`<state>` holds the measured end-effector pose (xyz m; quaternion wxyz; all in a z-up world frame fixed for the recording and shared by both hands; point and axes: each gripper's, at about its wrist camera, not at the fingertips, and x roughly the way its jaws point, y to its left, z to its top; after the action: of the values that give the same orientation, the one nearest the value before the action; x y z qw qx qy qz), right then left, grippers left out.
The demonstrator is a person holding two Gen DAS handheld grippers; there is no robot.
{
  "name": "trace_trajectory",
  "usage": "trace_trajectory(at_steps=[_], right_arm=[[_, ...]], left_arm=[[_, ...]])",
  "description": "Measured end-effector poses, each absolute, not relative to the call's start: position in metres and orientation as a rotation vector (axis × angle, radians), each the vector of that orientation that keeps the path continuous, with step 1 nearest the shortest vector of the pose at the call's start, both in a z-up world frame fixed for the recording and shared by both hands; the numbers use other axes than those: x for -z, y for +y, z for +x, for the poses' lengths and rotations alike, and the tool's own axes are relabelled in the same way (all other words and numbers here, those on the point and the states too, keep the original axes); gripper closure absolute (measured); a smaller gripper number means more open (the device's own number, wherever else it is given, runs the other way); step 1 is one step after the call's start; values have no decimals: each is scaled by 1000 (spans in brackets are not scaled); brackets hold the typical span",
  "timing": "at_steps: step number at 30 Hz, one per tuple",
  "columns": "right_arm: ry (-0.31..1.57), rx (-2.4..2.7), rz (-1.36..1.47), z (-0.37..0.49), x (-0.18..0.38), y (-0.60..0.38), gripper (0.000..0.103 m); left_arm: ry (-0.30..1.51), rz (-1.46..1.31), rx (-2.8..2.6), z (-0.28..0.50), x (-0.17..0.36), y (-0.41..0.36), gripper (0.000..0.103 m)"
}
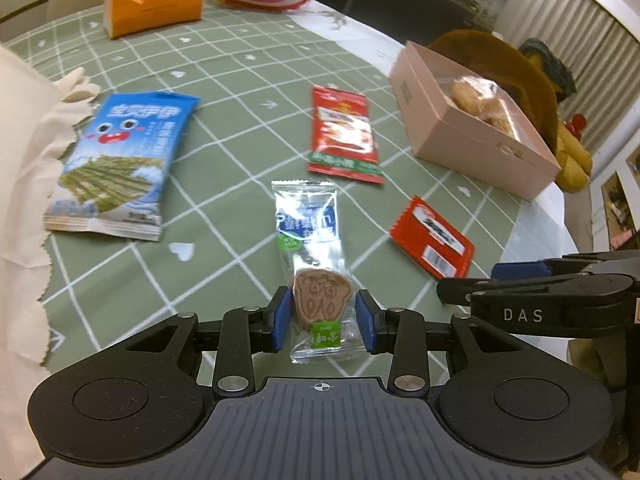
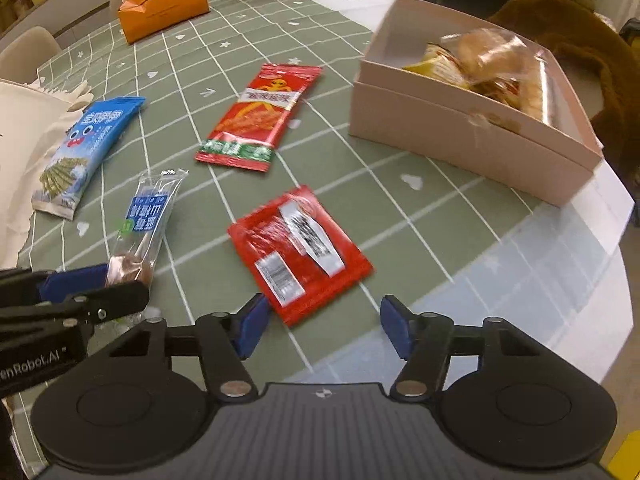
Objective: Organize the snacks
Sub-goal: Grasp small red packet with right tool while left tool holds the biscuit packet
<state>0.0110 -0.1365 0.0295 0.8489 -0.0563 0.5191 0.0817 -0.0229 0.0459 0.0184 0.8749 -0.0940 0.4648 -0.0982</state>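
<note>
A round table (image 1: 248, 92) under a green cloth with a white grid fills both views. At the right of the frame a pale pink cardboard box (image 2: 472, 140), rectangular and lidless, holds crinkly clear-wrapped pastries. In the upper left sits an orange tissue pack (image 1: 152, 4). At the left edge lies a glossy blue seaweed bag (image 1: 116, 168), flat on the cloth. A long red snack packet (image 2: 256, 120) lies at mid-frame, and a flat red sachet (image 2: 300, 252) with white barcode labels lies just ahead of the right gripper (image 2: 324, 320), whose blue-padded jaws stand wide apart around nothing. The left gripper (image 1: 322, 316) has its jaws spread on either side of the clear biscuit wrapper (image 1: 312, 256), flanking the brown embossed biscuit; whether the pads touch it cannot be told.
</note>
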Motion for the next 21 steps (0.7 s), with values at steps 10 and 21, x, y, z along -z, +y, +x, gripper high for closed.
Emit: trace_trajectory(at_steps=[10,21], right_arm=[[1075,-215,-112,6,-27,-151,25],[1047,-303,-191,48,-22,-129,15]], left_arm=[[972,-213,218,-23,-17,39,63],[969,-200,206,-25,-17,36,63]])
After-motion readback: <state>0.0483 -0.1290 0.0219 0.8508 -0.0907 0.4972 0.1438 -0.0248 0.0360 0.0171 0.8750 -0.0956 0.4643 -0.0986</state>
